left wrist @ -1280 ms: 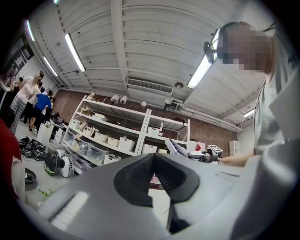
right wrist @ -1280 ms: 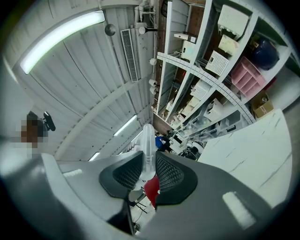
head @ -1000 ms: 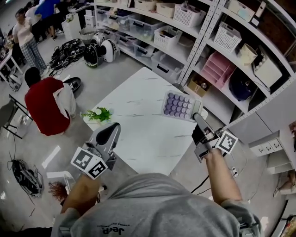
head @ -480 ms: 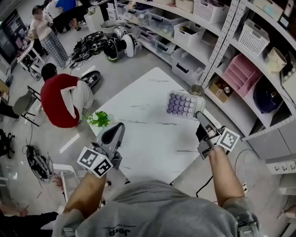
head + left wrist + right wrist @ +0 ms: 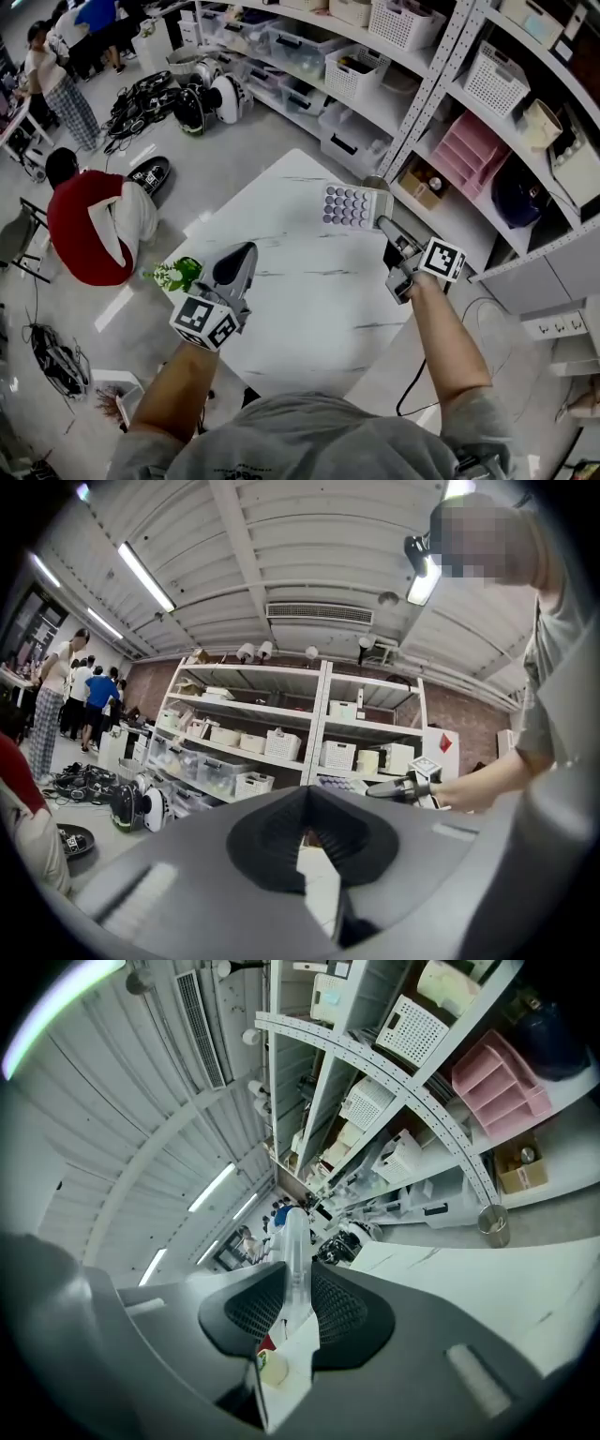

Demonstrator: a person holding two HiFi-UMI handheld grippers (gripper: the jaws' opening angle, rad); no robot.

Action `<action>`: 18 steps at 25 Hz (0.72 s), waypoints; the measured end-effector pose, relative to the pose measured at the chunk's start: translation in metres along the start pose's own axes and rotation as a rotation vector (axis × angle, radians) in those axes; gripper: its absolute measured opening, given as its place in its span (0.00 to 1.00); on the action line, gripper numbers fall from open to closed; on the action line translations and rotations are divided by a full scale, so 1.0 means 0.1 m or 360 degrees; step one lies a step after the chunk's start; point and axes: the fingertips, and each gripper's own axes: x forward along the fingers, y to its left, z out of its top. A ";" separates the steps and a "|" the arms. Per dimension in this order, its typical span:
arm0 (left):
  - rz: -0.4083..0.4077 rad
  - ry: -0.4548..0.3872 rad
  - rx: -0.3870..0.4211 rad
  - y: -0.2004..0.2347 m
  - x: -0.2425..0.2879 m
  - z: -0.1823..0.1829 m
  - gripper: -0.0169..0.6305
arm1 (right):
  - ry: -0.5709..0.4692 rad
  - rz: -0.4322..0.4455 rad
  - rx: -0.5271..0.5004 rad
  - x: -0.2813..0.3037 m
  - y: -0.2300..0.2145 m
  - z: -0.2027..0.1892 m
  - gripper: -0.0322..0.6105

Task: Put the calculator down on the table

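The calculator [image 5: 349,206], white with purple-grey keys, hangs keys-up over the far right corner of the white table [image 5: 300,281]. My right gripper [image 5: 380,221] is shut on its near edge. In the right gripper view the calculator [image 5: 295,1241] shows edge-on, pinched between the black pads of the right gripper [image 5: 295,1283]. My left gripper [image 5: 246,251] hovers over the table's left side with its jaws together and nothing in them. The left gripper [image 5: 307,803] looks level at the shelves, with the calculator [image 5: 334,782] to its right.
A small potted plant [image 5: 176,274] stands at the table's left corner. A metal cup [image 5: 375,182] sits by the far edge. Shelving with bins [image 5: 450,84] runs behind the table. A person in red [image 5: 89,220] crouches on the floor at the left, near helmets [image 5: 211,98].
Both gripper views have tipped down from the ceiling towards the shelves and table. The calculator stays gripped and has drifted slightly left over the table's far corner. The left gripper moved a little right.
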 end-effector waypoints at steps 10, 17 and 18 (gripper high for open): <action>0.0041 0.0052 -0.0043 0.55 0.62 -0.62 0.12 | 0.0199 0.0002 -0.0039 1.20 -0.68 -0.14 0.18; 0.0032 0.0109 -0.0094 0.75 1.03 -1.06 0.12 | 0.0305 -0.0083 -0.0032 1.63 -1.19 -0.31 0.18; 0.0030 0.0114 -0.0102 0.77 1.08 -1.11 0.12 | 0.0321 -0.0095 -0.0031 1.67 -1.26 -0.34 0.18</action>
